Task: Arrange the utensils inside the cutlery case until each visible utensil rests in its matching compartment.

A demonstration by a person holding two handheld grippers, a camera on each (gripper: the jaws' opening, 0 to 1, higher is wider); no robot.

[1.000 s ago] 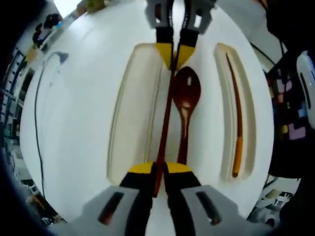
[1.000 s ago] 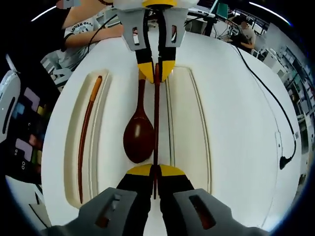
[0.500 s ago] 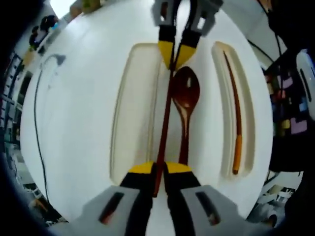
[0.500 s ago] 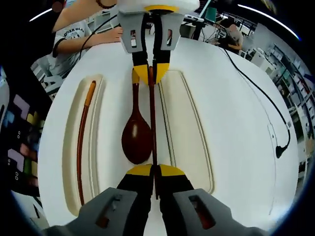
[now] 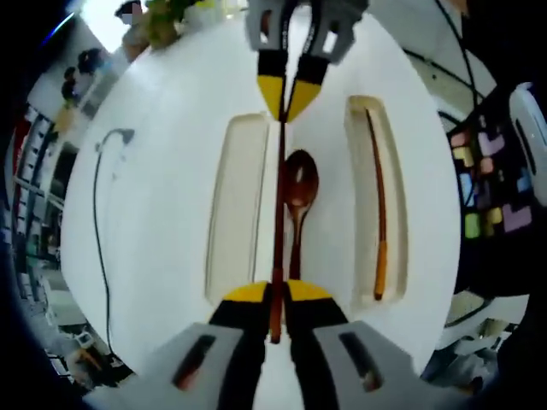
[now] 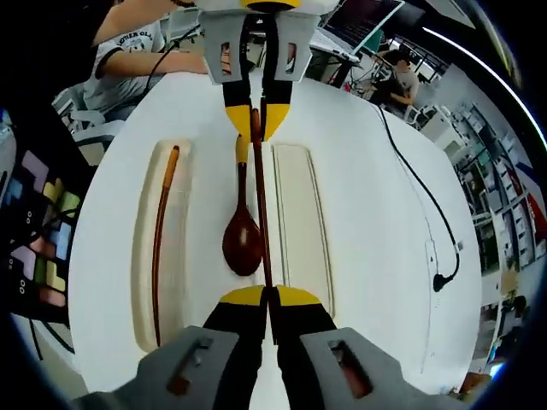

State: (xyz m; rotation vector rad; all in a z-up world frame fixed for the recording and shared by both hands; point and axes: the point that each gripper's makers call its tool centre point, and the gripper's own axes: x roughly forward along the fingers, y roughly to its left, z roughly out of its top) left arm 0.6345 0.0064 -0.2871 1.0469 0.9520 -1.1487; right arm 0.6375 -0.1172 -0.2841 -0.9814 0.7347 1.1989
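A dark red-brown chopstick (image 5: 279,213) hangs level above the cream cutlery case (image 5: 400,224), held at both ends. My left gripper (image 5: 275,295) is shut on its near end in the left gripper view, and my right gripper (image 5: 283,96) grips the far end. In the right gripper view my right gripper (image 6: 267,299) is shut on that chopstick (image 6: 261,205), with the left gripper (image 6: 255,118) at the top. A brown wooden spoon (image 5: 299,184) (image 6: 242,243) lies in the middle compartment. A second chopstick (image 5: 377,213) (image 6: 160,243) rests in the narrow outer slot.
The wide compartment (image 5: 235,205) (image 6: 299,218) beside the spoon holds nothing. A black cable (image 5: 97,231) (image 6: 419,188) lies on the white round table. A seated person (image 6: 141,47) is at the far edge. Coloured tiles (image 5: 487,188) (image 6: 38,235) lie past the table's edge.
Both views have pulled away from the table: the case looks smaller as both grippers carry the chopstick higher. Spoon and second chopstick stay in their slots.
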